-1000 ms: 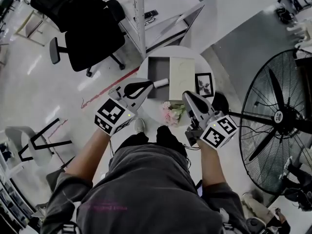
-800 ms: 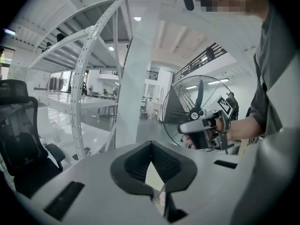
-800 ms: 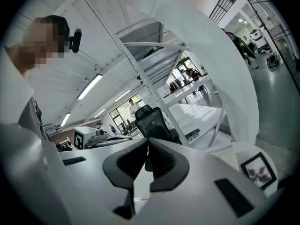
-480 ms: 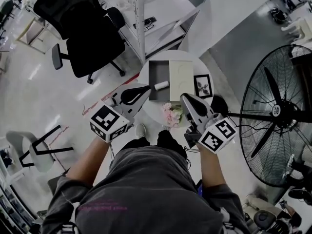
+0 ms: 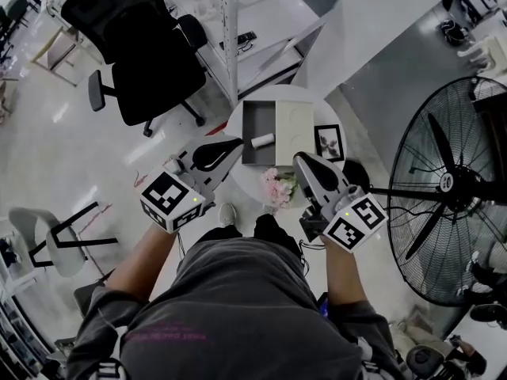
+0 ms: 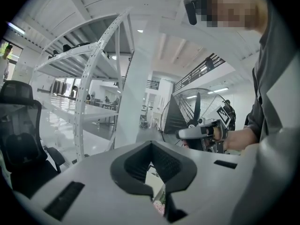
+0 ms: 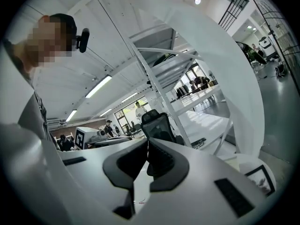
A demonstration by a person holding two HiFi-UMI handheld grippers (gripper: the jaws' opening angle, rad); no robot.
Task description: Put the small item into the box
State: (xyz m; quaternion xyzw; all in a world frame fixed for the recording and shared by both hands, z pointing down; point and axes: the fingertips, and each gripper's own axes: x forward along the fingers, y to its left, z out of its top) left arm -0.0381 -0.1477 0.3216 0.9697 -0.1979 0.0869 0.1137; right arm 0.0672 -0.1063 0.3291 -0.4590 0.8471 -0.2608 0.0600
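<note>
Head camera: mounted on the person, we look steeply down from well above onto the round tabletop (image 5: pixel 329 105) and the floor around it.

Left gripper (image 5: pixel 236 143) camera: sits close behind its fingers, facing nearly level toward the fan (image 6: pixel 197 111) and the right gripper (image 6: pixel 182 134).

Right gripper camera: same mounting, facing the black chair (image 7: pixel 157 123) and the shelf rack (image 7: pixel 162 95).

We find the rack in all three views. The head view also takes in the fan and the chair.

The box (image 5: pixel 257 119) sits on the tabletop (image 5: pixel 331 111), ahead of and between the left gripper (image 5: pixel 236 143) and the right gripper (image 5: pixel 302 159); a small roll (image 5: pixel 261 141) lies at the box's near edge, just right of the left gripper; flowers (image 5: pixel 279 185) lie just left of the right gripper; a picture frame (image 5: pixel 329 141) lies just ahead of it.
</note>
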